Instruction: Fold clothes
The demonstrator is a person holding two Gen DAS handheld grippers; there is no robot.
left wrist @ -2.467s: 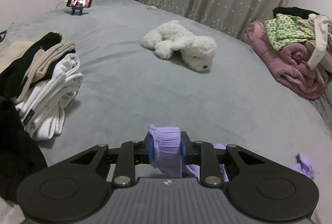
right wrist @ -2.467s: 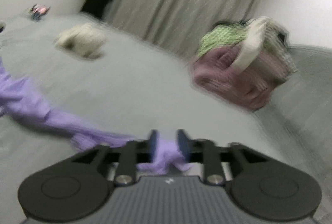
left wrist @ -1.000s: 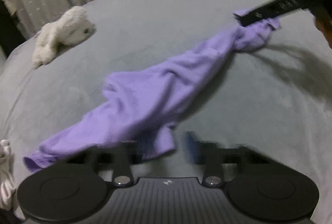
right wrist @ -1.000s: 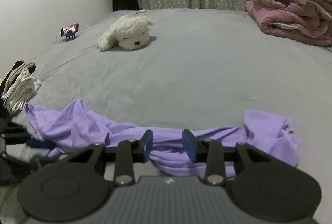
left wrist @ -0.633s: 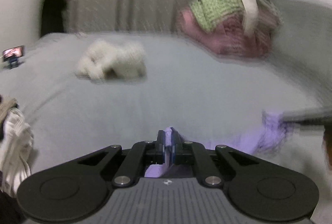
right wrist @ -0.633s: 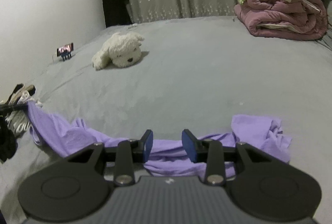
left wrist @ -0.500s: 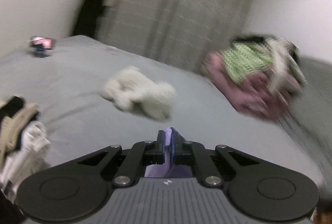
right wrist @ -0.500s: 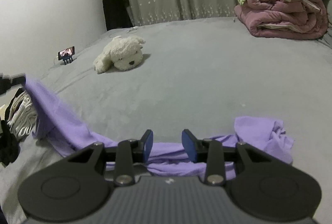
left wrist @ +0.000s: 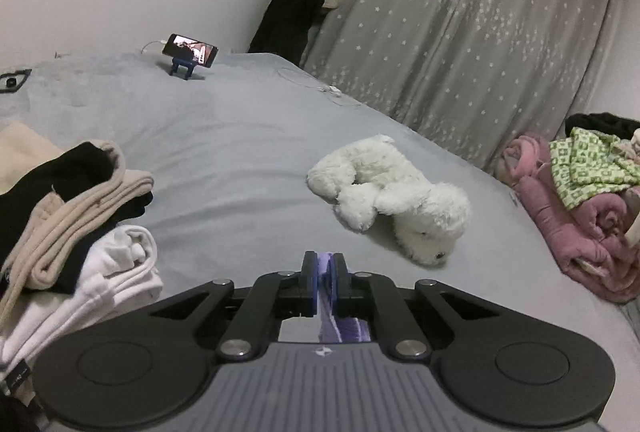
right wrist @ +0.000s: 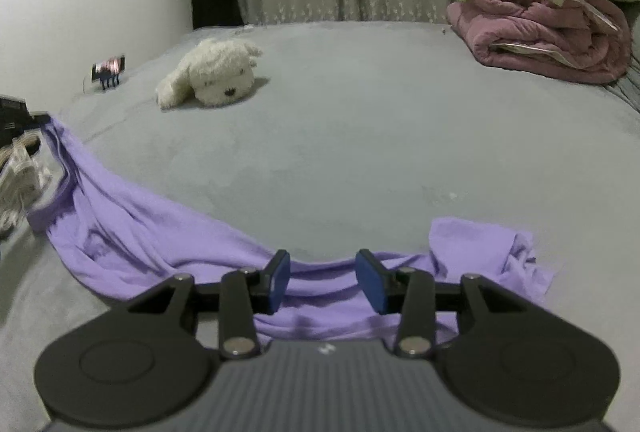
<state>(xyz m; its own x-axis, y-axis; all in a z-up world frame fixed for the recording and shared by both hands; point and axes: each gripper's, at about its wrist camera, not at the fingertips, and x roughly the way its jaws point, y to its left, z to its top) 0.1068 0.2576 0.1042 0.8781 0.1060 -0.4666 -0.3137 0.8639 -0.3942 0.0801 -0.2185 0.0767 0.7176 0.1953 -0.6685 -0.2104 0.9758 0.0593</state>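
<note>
Spreading is the step in hand, I judge: the left gripper [left wrist: 324,282] is clamped on a thin edge of the purple garment [right wrist: 168,244], while the jaws of the right gripper [right wrist: 323,280] are opening over its middle with the pads pressing nothing, so the next move calls for a new grip further along the cloth. Only the right wrist view shows the garment stretched across the grey bed [right wrist: 360,136], its left end lifted; only the left wrist view shows the pile of folded clothes [left wrist: 76,232] beside it, and further away the white plush dog [left wrist: 392,192].
</note>
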